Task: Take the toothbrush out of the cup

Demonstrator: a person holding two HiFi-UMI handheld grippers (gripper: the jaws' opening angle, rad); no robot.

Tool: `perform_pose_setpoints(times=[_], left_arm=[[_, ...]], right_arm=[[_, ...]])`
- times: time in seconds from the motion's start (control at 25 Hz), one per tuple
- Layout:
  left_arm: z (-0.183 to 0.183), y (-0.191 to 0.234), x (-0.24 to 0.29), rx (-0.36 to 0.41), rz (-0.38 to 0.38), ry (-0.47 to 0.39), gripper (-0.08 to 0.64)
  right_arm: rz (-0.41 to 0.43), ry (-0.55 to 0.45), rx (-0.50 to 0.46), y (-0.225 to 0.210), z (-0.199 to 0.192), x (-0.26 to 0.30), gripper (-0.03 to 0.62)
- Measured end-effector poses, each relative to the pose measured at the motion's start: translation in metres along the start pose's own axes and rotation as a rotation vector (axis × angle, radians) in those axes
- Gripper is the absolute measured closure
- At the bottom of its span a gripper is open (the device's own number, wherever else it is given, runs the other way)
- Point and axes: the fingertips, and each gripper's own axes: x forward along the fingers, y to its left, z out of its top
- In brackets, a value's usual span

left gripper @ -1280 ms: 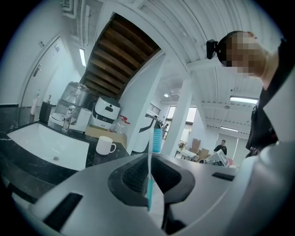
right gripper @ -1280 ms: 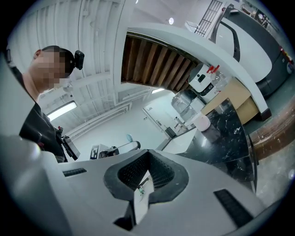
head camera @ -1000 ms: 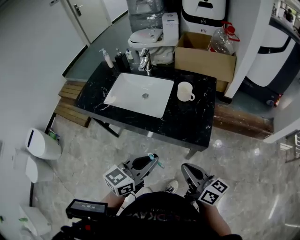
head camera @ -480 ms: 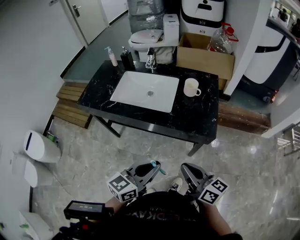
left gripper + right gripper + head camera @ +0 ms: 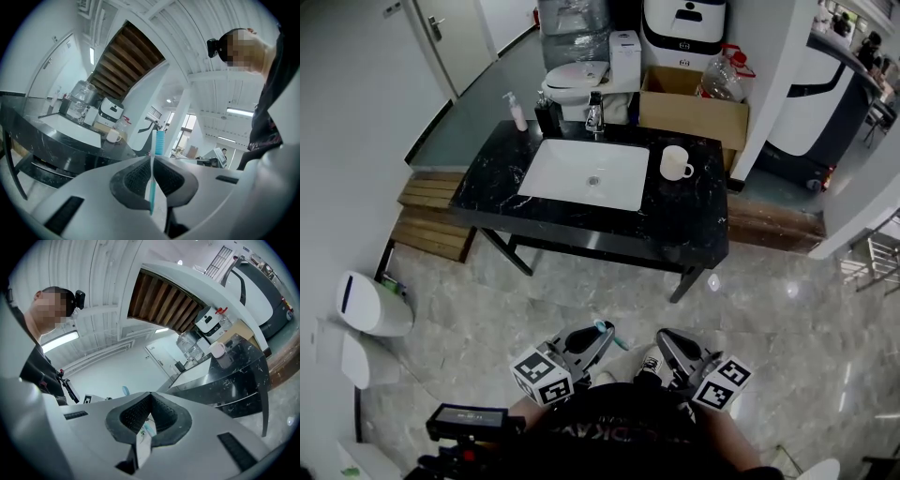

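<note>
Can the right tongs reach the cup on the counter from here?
Probably not. The right tongs sit close to the person's body, with open floor between them and the counter holding the cup. Nothing blocks the way.

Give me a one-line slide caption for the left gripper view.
Left gripper clamps a blue toothbrush, cup standing on the counter behind.

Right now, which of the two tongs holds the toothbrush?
The left tongs: their jaws are shut on the blue toothbrush, whose bristles stick out past the tips. The right tongs are shut with nothing between them.
</note>
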Motion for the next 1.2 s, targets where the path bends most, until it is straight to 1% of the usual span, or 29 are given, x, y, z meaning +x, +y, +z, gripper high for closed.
perform_pose_setpoints(times=[0.32, 0.64, 1.04, 1.2], left_arm=[[-0.012, -0.007, -0.032, -0.028, -0.032, -0.004, 0.537], [-0.028, -0.026, -0.036, -0.012, -0.121, 0.035, 0.537], [-0.035, -0.034, -0.042, -0.027, -0.153, 0.037, 0.537], [-0.037, -0.033, -0.045, -0.032, -0.155, 0.043, 0.537]], right_arm=[[-0.017, 0.003, -0.029, 0.032, -0.029, -0.004, 0.581], [-0.047, -0.023, -0.009, 0.046, -0.051, -0.018, 0.581], [-0.075, -0.045, -0.014, 0.054, -0.06, -0.027, 0.581], [-0.079, -0.041, -0.01, 0.056, -0.063, -0.025, 0.581]])
